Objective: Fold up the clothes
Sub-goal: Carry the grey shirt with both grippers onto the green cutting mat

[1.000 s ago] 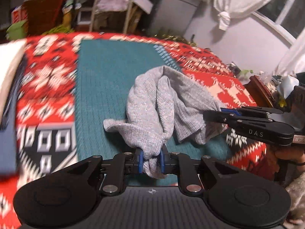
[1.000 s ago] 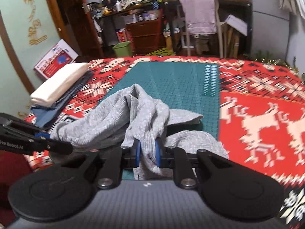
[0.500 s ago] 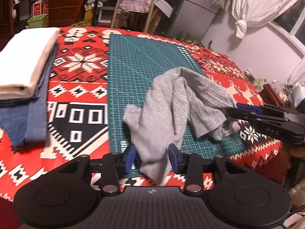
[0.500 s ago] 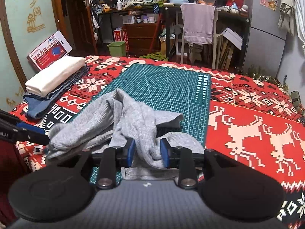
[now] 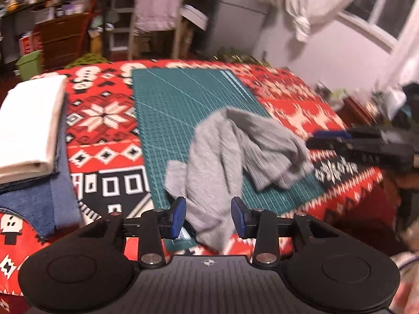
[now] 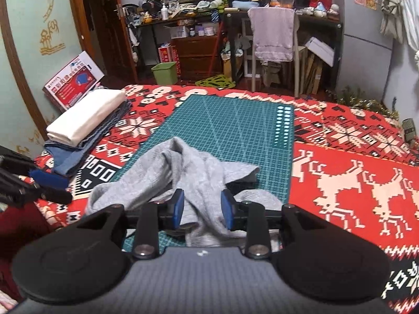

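A gray sweater (image 6: 183, 180) lies in a crumpled heap on the near end of the green mat (image 6: 230, 125), low in the middle of both views. The left gripper (image 5: 208, 217) has its blue pads spread wide, with gray cloth between them but not pinched. The right gripper (image 6: 202, 209) is spread wide too, with cloth between its pads. At the left of the frame, folded clothes (image 6: 86, 123) sit stacked on the red patterned blanket (image 6: 353, 162).
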`<state>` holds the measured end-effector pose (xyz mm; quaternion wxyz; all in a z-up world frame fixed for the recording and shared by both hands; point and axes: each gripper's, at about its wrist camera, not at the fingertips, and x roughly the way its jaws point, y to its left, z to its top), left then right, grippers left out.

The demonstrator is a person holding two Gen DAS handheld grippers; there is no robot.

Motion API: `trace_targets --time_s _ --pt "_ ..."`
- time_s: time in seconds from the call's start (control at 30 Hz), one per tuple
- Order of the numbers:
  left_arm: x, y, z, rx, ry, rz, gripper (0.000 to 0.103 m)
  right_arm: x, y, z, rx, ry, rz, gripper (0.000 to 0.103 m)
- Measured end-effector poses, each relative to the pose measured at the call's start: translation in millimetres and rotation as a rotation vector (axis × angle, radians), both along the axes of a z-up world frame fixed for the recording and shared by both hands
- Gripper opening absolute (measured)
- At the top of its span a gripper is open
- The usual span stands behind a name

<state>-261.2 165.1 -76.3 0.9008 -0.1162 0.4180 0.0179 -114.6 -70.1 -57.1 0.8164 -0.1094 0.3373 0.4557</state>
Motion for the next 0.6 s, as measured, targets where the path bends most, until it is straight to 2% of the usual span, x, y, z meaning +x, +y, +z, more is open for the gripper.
trace_targets --time_s 0.1,0.13,0.2,0.3,0.37,0.43,0.57,0.6 --pt "4 -7 -6 0.054 0.017 -0.056 0.036 0 7 -2 -0.001 0.001 0.02 0.034" --pt "6 -9 -9 0.075 0.018 -0.08 0.029 0 9 -4 -0.001 0.003 0.023 0.034" --pt "11 -12 -17 0.114 0.036 -0.114 0.024 0 13 -7 0.001 0.018 0.027 0.035" --pt "19 -16 -28 0.178 0.057 -0.16 0.024 -4 18 -11 -0.009 0.038 0.052 0.035" --pt "22 -20 -31 0.198 0.055 -0.2 0.024 -8 19 -13 -0.013 0.042 0.08 0.037" --pt "25 -24 -34 0.201 0.059 -0.232 0.033 -12 20 -15 -0.01 0.051 0.101 0.038" --pt "34 -20 -44 0.21 0.102 -0.213 0.033 -19 26 -23 -0.018 0.07 0.114 0.038" --pt "35 -18 -44 0.201 0.104 -0.208 0.027 -21 27 -24 -0.017 0.074 0.121 0.038"
